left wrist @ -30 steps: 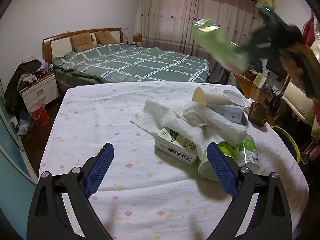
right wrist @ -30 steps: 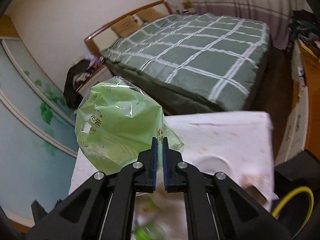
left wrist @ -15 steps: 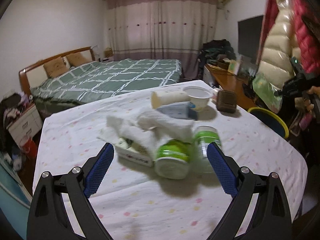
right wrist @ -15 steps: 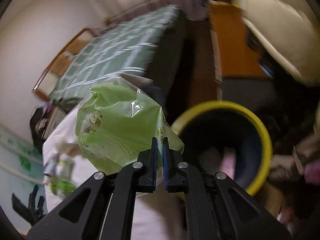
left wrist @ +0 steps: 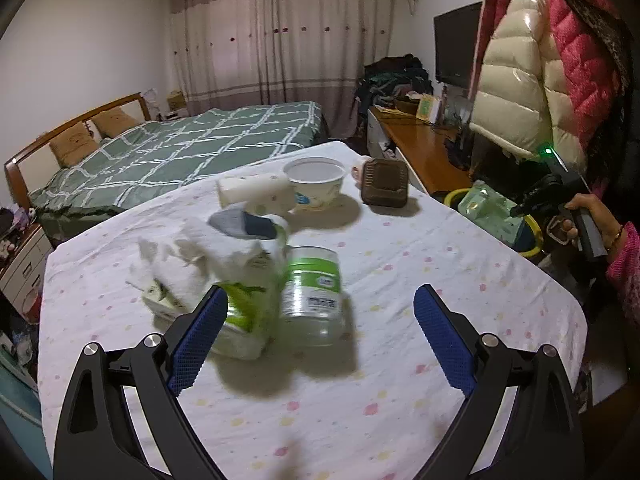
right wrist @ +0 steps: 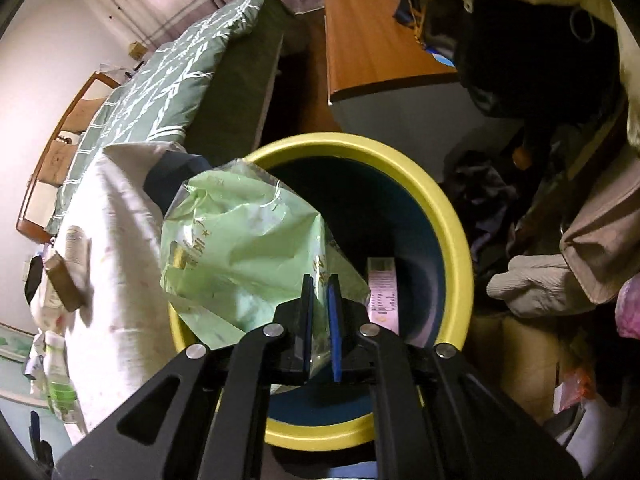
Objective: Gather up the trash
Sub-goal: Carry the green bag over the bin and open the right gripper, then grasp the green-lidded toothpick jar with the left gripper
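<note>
R gripper (right wrist: 319,322) points down over the yellow-rimmed bin (right wrist: 448,216). The green plastic bag (right wrist: 240,248) hangs from its tips so the bulk sits above the bin mouth; judged purpose: a drop goes straight in. Jaws have just been opening: a narrow gap shows, w/ the bag's corner still between the pads, and you cannot tell if they still press it. Treat the bag as barely held. One pink-labelled box (right wrist: 383,296) already lies inside the bin.

L gripper (left wrist: 320,336) hovers over the table (left wrist: 400,408), jaws spread wide, nothing between them. It faces the trash pile, likely lined up for the next pick.

Count on the table, L view:
- 2 green-labelled bottles (left wrist: 316,296), side by side, just ahead of the L fingers.
- 1 wad of white tissue (left wrist: 188,256) draped over a small carton (left wrist: 160,300).
- 1 paper cup (left wrist: 254,191) on its side, touching 1 white bowl (left wrist: 316,182).
- 1 brown box (left wrist: 385,182) near the far edge.

Bin stands beside the table's R edge, close for short carries.
</note>
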`<state>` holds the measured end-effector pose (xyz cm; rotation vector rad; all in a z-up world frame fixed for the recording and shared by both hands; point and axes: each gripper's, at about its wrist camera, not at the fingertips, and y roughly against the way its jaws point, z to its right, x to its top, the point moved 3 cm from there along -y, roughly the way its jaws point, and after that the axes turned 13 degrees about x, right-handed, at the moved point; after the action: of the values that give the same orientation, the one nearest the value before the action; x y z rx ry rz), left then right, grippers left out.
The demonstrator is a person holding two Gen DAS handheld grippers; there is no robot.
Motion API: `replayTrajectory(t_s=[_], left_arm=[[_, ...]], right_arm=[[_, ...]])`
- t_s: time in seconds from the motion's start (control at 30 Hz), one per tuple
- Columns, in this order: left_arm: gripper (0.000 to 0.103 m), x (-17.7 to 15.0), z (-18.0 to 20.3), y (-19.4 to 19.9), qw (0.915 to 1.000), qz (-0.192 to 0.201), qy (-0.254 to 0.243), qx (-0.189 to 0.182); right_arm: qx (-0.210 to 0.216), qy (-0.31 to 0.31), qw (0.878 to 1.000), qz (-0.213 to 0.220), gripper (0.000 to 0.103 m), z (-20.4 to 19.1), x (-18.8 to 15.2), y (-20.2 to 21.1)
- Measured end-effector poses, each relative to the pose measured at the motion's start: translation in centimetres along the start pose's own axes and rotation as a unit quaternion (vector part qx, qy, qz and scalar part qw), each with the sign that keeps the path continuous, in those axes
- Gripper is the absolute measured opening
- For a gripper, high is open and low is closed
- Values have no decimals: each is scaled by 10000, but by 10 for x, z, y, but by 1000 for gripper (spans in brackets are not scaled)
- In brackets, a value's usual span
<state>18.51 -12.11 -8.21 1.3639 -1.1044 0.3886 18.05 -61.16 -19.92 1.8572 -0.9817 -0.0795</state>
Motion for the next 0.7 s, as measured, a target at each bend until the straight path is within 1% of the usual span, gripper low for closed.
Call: replayTrajectory(t_s=[0.03, 0.07, 0.13, 0.23, 0.43, 0.53, 0.7], left_arm=[[93, 1, 4, -2, 10000, -20, -25, -24], [93, 1, 7, -4, 10000, -44, -45, -46], [93, 2, 11, -6, 9999, -81, -65, -91], [93, 3, 14, -9, 9998, -115, -107, -134], [93, 5, 17, -18, 9995, -221, -160, -178], [93, 6, 17, -26, 9993, -301, -156, -167], [93, 6, 18, -44, 9987, -466, -147, -123]], right_arm=[[-27, 4, 10000, 17, 16, 3, 0, 0], [-43, 4, 10000, 31, 19, 4, 1, 1], [-65, 14, 9999, 103, 32, 6, 1, 4], [-24, 61, 9998, 174, 33, 6, 0, 10], [55, 259, 9995, 158, 34, -3, -9, 13], [171, 283, 9994, 102, 34, -7, -12, 11], [250, 346, 9991, 59, 35, -13, -13, 9]])
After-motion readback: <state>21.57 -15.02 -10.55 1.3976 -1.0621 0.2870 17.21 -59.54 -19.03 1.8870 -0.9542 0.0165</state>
